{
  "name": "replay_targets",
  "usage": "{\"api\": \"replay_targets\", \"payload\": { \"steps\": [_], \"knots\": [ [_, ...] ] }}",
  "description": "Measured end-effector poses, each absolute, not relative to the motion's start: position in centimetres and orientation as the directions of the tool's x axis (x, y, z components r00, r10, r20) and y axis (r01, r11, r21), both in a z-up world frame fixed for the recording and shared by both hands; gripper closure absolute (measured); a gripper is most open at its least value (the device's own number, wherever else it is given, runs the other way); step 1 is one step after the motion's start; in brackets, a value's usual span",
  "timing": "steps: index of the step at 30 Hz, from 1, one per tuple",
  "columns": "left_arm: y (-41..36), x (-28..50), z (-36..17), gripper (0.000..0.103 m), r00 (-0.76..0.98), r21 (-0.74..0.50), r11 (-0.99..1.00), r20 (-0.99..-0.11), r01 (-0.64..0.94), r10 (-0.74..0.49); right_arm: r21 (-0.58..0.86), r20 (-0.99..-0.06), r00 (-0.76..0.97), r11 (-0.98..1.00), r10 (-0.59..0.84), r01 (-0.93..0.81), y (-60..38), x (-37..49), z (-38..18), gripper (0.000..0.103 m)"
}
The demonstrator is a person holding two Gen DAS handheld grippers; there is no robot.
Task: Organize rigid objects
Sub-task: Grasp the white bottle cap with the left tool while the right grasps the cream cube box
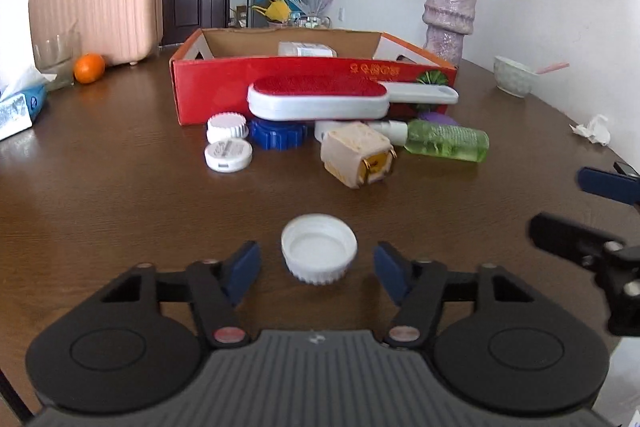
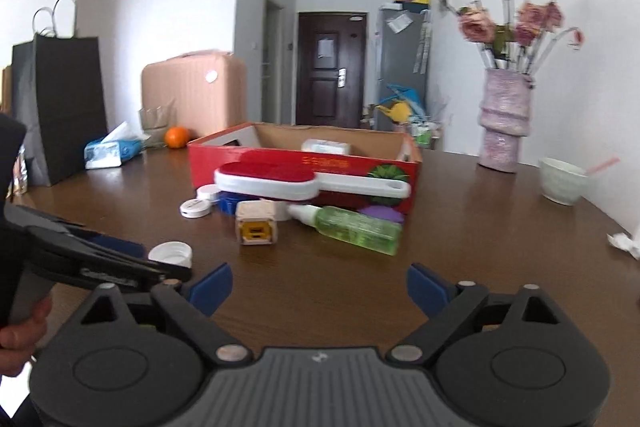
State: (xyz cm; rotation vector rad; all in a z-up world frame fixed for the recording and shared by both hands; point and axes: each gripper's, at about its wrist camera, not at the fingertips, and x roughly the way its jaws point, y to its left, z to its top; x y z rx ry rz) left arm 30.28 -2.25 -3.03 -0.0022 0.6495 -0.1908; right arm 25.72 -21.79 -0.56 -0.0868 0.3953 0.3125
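White cap [image 1: 319,249]: mouth up on the brown counter [image 1: 120,187], alone, nearer than the pile.
Left claw [image 1: 317,273]: partly open, blue pads either side of the cap, gaps showing, not touching.
Right claw [image 2: 319,287]: wide, nothing between the pads, over bare counter.
Pile: lint brush [image 1: 320,101] lying across blue lid [image 1: 278,135] and others; green bottle [image 1: 448,140] on its side; beige block [image 1: 358,155] tilted.
Red box [image 1: 312,83]: behind pile, open.

Three white caps [image 1: 319,248] (one apart), 1 blue lid [image 1: 278,133], 1 brush [image 1: 320,99], 1 bottle [image 1: 444,139].
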Motion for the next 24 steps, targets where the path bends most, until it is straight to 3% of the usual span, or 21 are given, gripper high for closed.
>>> {"api": "replay_targets", "payload": {
  "steps": [1,5,12,17,18,20,24],
  "knots": [
    [-2.2,30.6,-3.0,0.062,0.777,-0.061,0.982,-0.603,0.18,-0.179,-0.031,-0.397,0.872,0.945,0.288,-0.327,-21.3,26.4,-0.5,0.016],
    [-1.2,30.8,-2.5,0.062,0.781,-0.074,0.981,-0.596,0.18,-0.188,-0.019,-0.438,0.835,0.925,0.333,-0.379,-18.6,30.2,-0.2,0.017],
    [2.9,30.1,-1.9,0.062,0.801,-0.06,0.996,-0.593,0.063,-0.086,-0.062,-0.513,0.779,0.889,0.361,-0.453,-12.8,37.4,-0.1,0.038],
    [4.9,29.7,-1.5,0.062,0.814,-0.044,0.999,-0.581,0.003,-0.028,-0.067,-0.562,0.762,0.901,0.321,-0.429,-11.3,40.0,-0.7,0.047],
    [5.2,29.7,-1.5,0.062,0.816,-0.049,0.999,-0.577,-0.006,-0.023,-0.063,-0.569,0.76,0.905,0.314,-0.42,-11.5,40.1,-0.9,0.056],
    [5.3,29.6,-1.3,0.062,0.822,-0.057,0.998,-0.57,-0.008,-0.026,-0.028,-0.584,0.749,0.914,0.313,-0.404,-12.2,40.2,-1.2,0.065],
    [4.5,29.1,-0.9,0.062,0.832,-0.055,0.998,-0.553,0.023,-0.05,-0.013,-0.583,0.756,0.927,0.297,-0.374,-13.6,38.6,-1.4,0.065]
  ]
}}
